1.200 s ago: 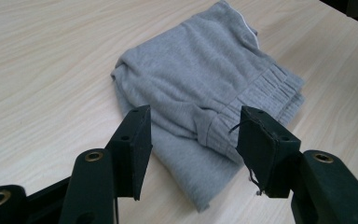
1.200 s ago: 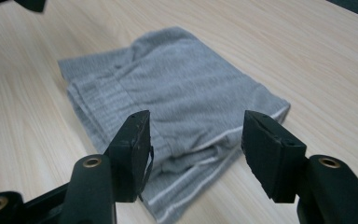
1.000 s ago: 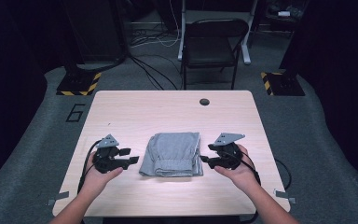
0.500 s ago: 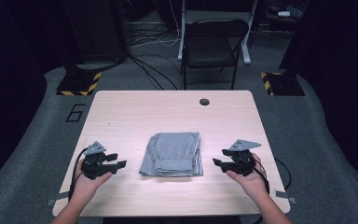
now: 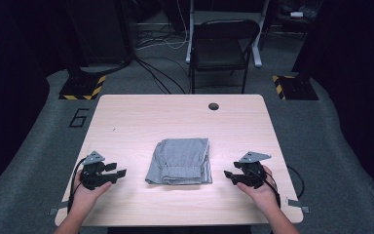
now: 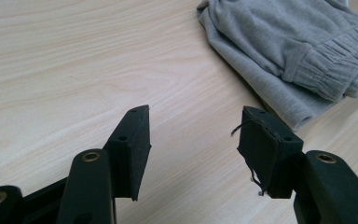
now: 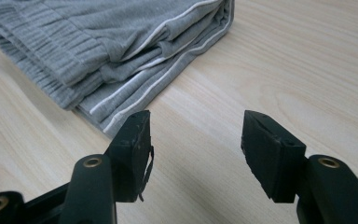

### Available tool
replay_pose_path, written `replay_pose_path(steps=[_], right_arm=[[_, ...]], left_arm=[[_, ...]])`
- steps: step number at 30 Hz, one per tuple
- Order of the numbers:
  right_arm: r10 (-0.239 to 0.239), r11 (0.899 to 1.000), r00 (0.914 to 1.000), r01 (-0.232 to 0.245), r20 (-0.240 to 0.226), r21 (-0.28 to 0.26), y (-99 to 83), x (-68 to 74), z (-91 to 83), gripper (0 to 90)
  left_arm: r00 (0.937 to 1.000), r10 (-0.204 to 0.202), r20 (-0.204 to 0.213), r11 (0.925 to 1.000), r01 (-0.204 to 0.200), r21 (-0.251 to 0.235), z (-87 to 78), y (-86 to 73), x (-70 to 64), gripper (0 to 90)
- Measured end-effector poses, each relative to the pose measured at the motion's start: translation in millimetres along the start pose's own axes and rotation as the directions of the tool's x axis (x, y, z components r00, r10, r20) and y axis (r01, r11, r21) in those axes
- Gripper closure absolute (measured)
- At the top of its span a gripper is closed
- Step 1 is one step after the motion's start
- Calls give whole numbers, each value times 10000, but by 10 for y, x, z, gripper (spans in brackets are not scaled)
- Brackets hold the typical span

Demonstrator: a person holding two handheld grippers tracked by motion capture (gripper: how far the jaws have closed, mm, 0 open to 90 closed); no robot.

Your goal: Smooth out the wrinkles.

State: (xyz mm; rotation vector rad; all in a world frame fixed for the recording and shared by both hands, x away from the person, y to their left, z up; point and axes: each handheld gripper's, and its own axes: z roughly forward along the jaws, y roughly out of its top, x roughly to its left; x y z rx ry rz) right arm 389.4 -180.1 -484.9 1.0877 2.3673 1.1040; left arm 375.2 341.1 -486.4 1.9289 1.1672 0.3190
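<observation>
Folded grey sweatpants, white side stripe and ribbed cuffs, lying flat near the middle of the wooden table, toward its near edge. Left gripper: hand-held, resting on the table well to the left of the garment, jaws spread apart and empty. Right gripper: hand-held, near the garment's right edge but apart from it, jaws likewise spread and empty. Beyond the table: a black folding chair.
</observation>
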Motion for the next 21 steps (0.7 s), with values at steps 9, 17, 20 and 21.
replay_pose_path(steps=[9,17,20,21], right_arm=[[304,9995,9995,-304,10,35,-69,-13,56,425],[435,9990,9990,-434,54,-58,-106,-44,47,428],[379,9993,9992,-378,101,-57,-129,-61,25,428],[484,9988,9988,-483,101,-108,-140,-60,18,428]], left_arm=[[9996,-293,-23,9996,293,-51,29,-32,70,432],[9990,-423,-122,9990,424,125,98,-14,142,431],[9979,-640,-29,9979,640,93,118,0,157,429],[9978,-669,21,9977,669,100,124,10,163,428]])
